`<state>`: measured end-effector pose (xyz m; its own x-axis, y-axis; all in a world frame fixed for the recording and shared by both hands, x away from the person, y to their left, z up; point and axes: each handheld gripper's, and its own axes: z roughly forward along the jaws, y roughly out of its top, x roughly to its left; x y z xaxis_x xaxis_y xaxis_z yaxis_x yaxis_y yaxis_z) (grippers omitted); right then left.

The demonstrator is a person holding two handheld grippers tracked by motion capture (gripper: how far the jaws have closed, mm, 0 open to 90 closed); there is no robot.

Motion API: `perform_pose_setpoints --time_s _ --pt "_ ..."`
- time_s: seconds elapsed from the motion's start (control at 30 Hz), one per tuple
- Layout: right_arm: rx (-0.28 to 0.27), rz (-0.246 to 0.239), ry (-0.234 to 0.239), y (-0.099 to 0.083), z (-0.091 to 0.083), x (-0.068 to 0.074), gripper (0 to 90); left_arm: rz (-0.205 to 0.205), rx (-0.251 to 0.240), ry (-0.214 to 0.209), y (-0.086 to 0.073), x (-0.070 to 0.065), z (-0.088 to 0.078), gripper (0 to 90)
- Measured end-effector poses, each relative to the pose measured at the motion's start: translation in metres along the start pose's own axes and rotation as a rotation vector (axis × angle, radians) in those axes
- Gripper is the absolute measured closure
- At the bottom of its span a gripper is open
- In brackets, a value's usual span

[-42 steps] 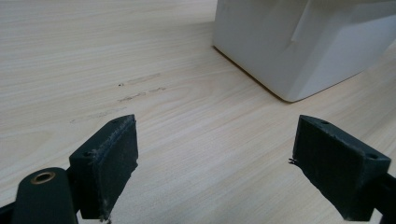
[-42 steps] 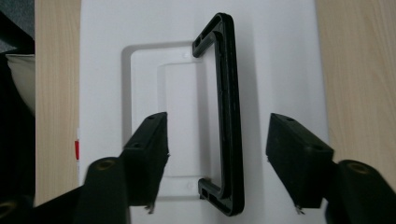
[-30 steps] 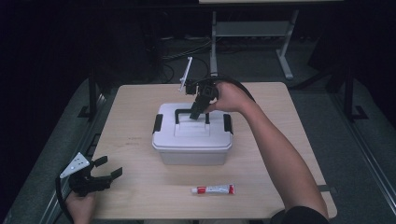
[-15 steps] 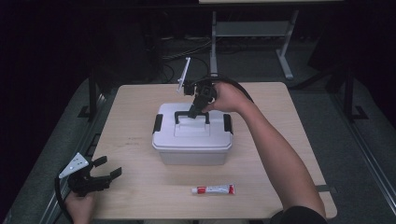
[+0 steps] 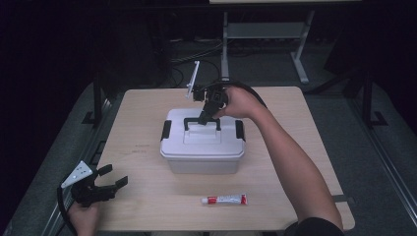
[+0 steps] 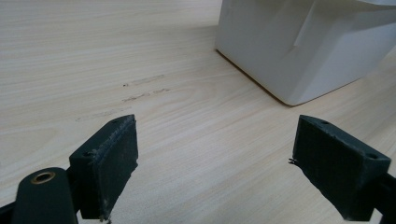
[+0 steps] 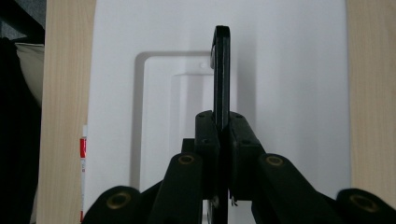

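**Box handle pinched between the right jaws**

Black plastic carrying handle (image 5: pixel 202 121) of the white rectangular plastic storage box (image 5: pixel 202 150) stands raised above the lid, and the right gripper (image 5: pixel 205 117) has it clamped. In the right gripper view the handle (image 7: pixel 221 70) runs edge-on straight up from between the two black pads, which have just been closing and now press on it from both sides with no gap showing. The box (image 7: pixel 289 93) lies below, its recessed lid panel under the handle. It sits near the middle of the light wooden table (image 5: pixel 305 147), somewhat toward the far edge, with black latches at its two short ends.

The left gripper (image 5: pixel 105 185) rests low at the near left corner of the table, held in the person's hand. Its jaws are spread wide, with bare wood between the pads and nothing touching them; the box's corner (image 6: pixel 299 51) is ahead, well apart.

A small white tube with a red cap (image 5: pixel 224 199) lies flat near the table's near edge, in front of the box.
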<state>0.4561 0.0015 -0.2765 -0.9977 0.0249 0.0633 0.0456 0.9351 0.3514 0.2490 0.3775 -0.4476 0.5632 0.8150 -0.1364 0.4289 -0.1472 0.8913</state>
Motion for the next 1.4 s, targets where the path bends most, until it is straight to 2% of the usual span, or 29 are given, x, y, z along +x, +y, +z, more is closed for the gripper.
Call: perform_pose_setpoints --time_s 0.47,0.83,1.23,1.4 --pt "0.002 -0.011 -0.009 0.005 -0.008 0.002 84.3 -0.006 -0.006 0.000 0.000 0.001 -0.001 13.4" --pt "-0.037 -0.017 -0.028 0.004 -0.022 0.006 84.3 -0.005 -0.004 -0.002 0.000 0.000 -0.001 13.4" --pt "-0.067 -0.001 -0.068 -0.015 -0.050 0.018 84.4 -0.001 -0.003 0.006 -0.001 0.000 -0.002 13.4" --pt "-0.070 0.010 -0.075 -0.026 -0.055 0.021 84.4 0.000 -0.005 0.009 -0.001 0.000 -0.002 13.4"
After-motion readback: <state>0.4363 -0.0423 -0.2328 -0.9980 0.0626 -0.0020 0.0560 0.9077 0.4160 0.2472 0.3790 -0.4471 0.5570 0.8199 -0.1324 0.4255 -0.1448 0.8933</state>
